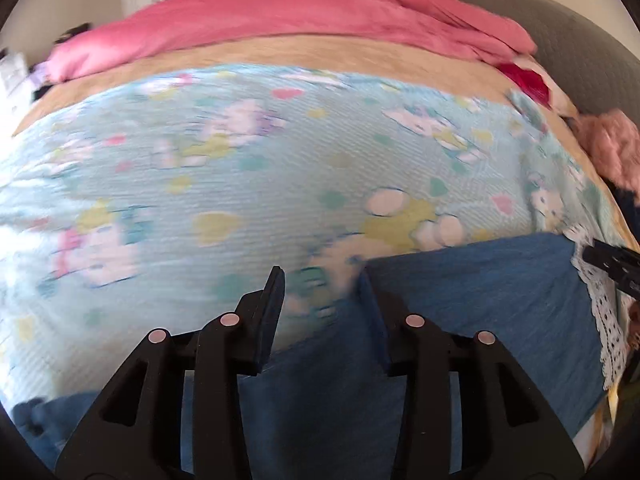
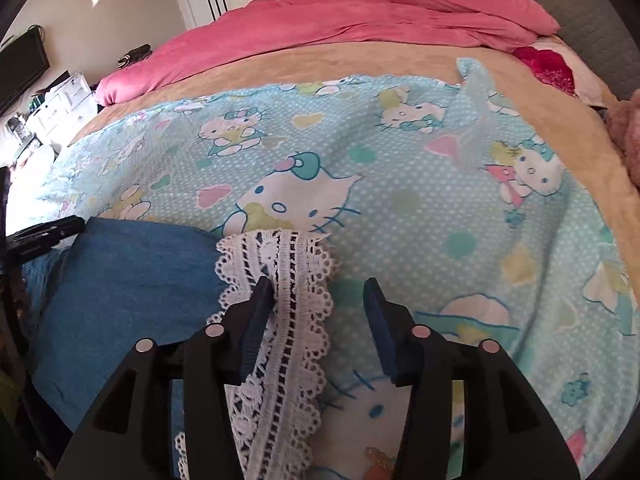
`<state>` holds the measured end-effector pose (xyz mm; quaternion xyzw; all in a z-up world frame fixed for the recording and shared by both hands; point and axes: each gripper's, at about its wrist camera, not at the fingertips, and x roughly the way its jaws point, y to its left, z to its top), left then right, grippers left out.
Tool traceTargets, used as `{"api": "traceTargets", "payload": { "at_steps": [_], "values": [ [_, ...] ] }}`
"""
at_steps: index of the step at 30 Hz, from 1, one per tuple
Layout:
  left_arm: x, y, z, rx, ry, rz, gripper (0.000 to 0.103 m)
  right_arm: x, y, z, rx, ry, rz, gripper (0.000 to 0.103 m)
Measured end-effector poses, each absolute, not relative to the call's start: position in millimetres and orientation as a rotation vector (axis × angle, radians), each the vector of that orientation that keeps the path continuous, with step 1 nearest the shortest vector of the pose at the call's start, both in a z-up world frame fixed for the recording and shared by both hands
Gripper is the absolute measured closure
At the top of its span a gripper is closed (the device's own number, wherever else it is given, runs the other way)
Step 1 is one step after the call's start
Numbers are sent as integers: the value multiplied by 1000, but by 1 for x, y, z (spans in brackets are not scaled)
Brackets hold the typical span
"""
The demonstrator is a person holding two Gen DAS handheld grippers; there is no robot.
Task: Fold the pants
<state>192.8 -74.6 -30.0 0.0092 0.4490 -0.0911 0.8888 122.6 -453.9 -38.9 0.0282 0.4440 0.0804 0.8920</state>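
Note:
Blue denim pants (image 1: 460, 280) with a white lace hem (image 1: 600, 312) lie on a light blue cartoon-print blanket (image 1: 240, 168). My left gripper (image 1: 322, 276) is open over the pants' near edge; its right finger sits against the denim fold. The view is blurred. In the right wrist view the denim (image 2: 132, 280) lies at lower left and the lace hem (image 2: 280, 292) runs between the fingers. My right gripper (image 2: 318, 284) is open, with the lace against its left finger. The right gripper's tip shows in the left wrist view (image 1: 608, 260); the left gripper shows in the right wrist view (image 2: 44, 234).
A pink duvet (image 2: 340, 16) is bunched at the far side of the bed, on a tan sheet (image 2: 320, 64). A grey headboard (image 2: 580, 8) and a pink plush toy (image 2: 628, 140) are at right. A dresser (image 2: 56, 108) and monitor stand at left.

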Motion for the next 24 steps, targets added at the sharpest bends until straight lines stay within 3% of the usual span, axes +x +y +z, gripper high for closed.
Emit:
{"api": "traceTargets", "payload": {
  "at_steps": [2, 4, 6, 9, 13, 19, 24],
  "values": [
    [182, -58, -19, 4, 911, -145, 67, 113, -457, -31, 46, 893, 146, 55],
    [167, -41, -6, -1, 872, -105, 43, 97, -460, -20, 34, 857, 127, 49],
    [148, -22, 6, 5, 837, -36, 33, 82, -459, -10, 25, 825, 137, 47],
    [121, -2, 16, -10, 807, 23, 23, 64, -452, -2, -1, 799, 151, 42],
    [89, 4, 17, 50, 786, 50, 11, 41, -430, 5, -57, 758, 185, 28],
    [60, -8, 6, 72, 825, 0, 10, 24, -377, 6, -161, 740, 284, 19],
    [51, -49, -12, 136, 852, -81, 10, 19, -332, -7, -213, 774, 371, 19]
  ]
}}
